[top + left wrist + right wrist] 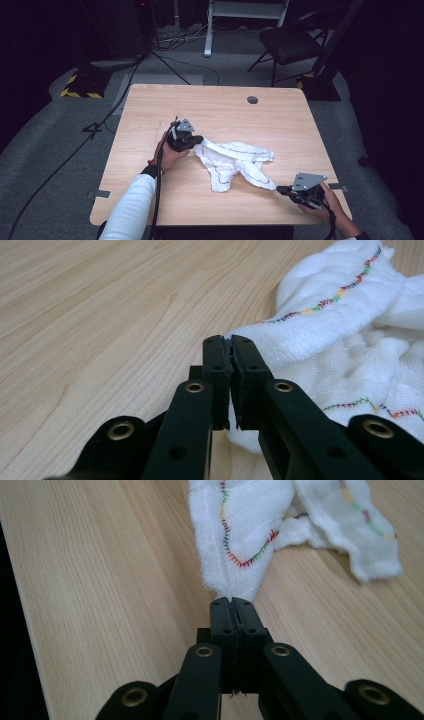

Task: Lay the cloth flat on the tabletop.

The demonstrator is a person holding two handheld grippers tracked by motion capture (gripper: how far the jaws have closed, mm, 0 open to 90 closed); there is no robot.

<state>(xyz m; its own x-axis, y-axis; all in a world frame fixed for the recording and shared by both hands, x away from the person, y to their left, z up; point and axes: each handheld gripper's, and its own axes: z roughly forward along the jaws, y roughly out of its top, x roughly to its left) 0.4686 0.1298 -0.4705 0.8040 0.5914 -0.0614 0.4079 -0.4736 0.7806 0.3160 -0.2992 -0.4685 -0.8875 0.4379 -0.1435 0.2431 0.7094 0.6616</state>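
Both grippers pinching opposite corners of a white cloth on the counter.

Left gripper clamped tight on the cloth's left corner, right gripper likewise closed on the near-right corner; jaws fully together with fabric between them in both gripper views. Cloth with its multicolour stitched edging lies crumpled mid-counter, between the grippers. Opposite-corner hold probably so it can be pulled flat or lifted and spread; middle slack, not yet stretched.
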